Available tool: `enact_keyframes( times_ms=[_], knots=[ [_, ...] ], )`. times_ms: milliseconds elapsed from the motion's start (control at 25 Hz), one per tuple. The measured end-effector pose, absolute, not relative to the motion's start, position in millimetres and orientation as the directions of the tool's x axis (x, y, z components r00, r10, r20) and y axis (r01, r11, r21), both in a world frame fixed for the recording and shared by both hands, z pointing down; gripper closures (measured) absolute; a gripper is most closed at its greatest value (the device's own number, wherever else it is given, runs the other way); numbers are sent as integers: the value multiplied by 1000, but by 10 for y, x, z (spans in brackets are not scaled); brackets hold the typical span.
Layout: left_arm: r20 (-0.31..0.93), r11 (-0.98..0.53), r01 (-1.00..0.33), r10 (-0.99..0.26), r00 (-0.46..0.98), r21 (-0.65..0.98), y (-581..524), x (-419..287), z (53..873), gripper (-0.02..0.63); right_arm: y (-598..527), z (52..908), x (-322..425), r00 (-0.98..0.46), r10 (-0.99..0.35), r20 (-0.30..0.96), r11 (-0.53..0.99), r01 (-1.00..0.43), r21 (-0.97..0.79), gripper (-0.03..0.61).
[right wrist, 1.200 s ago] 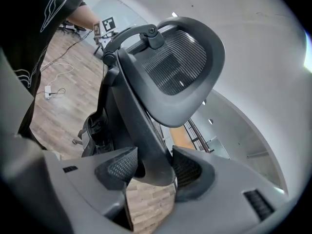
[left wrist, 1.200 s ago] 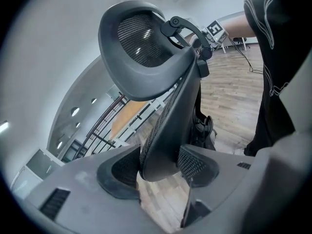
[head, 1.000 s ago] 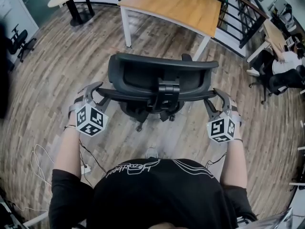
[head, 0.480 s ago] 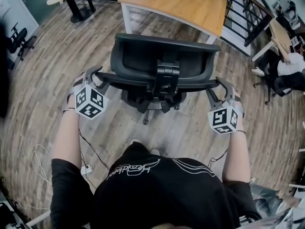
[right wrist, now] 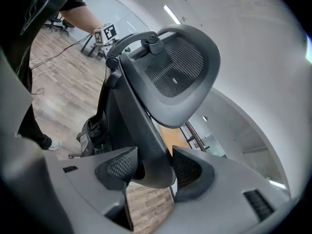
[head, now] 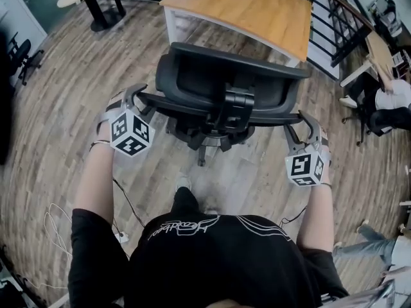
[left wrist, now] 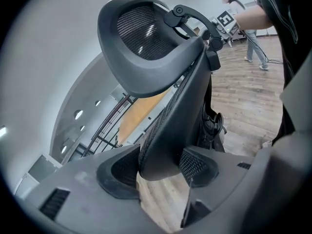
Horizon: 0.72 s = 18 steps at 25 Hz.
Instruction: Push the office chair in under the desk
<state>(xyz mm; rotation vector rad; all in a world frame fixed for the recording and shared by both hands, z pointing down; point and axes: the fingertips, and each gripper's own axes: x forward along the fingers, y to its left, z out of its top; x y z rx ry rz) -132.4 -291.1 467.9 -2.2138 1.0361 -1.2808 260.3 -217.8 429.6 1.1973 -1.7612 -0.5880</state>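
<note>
"How were the tools set?"

"The left hand-held gripper (left wrist: 162, 165) pinched one side edge of the backrest on the office chair (head: 225, 85). The right hand-held gripper (right wrist: 154, 166) pinched the other."

"And the chair itself?"

"It stood on the wood-plank floor (head: 77, 76), seat toward the wooden tabletop (head: 257, 8), close before it, not yet underneath."

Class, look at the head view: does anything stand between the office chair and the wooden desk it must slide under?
Nothing visible does. Only bare floor shows between the office chair and the desk, though the chair's back hides part of that gap.
</note>
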Motion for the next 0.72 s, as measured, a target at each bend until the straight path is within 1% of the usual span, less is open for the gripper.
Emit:
enact_keyframes(
  times_ms=[320,480,720],
  knots=[
    [568,-671,-380,-741,358,-637,-3653,-1389,4701,387,-2742,4317,2505,-68,-907,415,392,-496,775,334],
    [573,-684,-361,-729,375,-634,-4202,-1438,4708,387,-3169,4327,2430,-34,-904,425,381,-514,769,334],
    [568,-703,-352,-709,418,-618,-5023,-1642,4416,387,-3813,3996,2164,6,-899,438,367,-535,761,333]
  ],
)
